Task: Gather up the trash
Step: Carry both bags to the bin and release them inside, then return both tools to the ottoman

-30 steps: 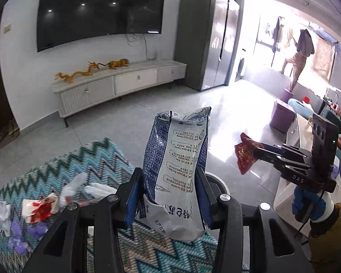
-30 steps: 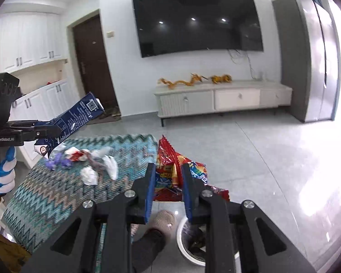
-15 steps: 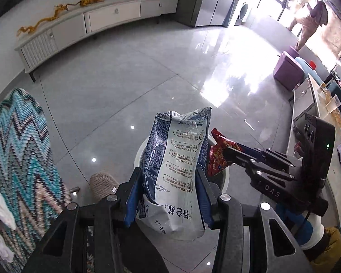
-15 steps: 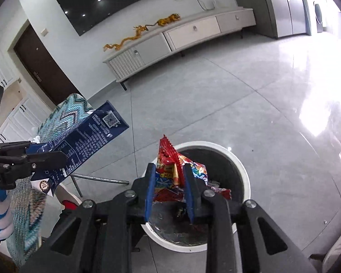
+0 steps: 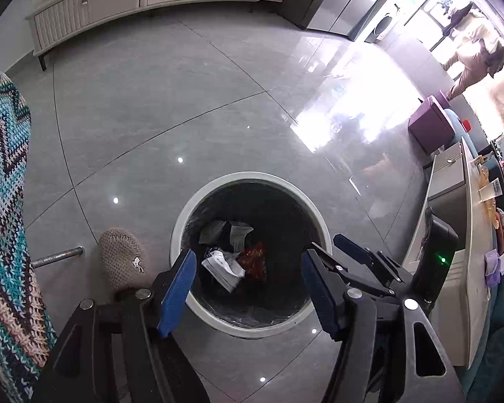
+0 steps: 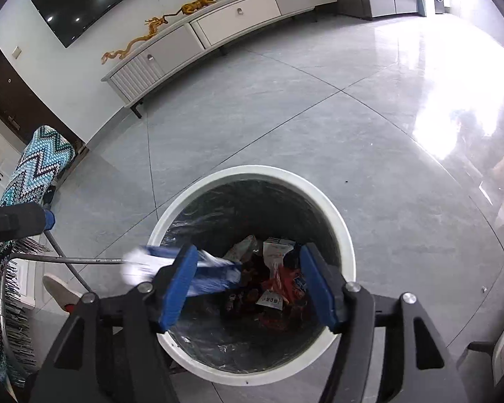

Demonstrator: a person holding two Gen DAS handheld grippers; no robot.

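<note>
both grippers over the white bin [image 6: 347, 235]. left gripper [image 5: 248, 282] jaws just opened, wide, nothing btwn them. right gripper [image 6: 248, 282] same, jaws just opened, empty. blue-white bag [image 6: 184, 268] blurred at the bin rim in right view. red wrapper [image 6: 285, 282] in the bin w/ other trash.

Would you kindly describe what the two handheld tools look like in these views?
Both match: the left tool and right tool have black angular linkage frames with silver round bolts at the joints, and two flat fingers faced with blue pads. In the left wrist view, the right tool's upright black housing shows a small green light. No cables or sleeves are visible.
</note>
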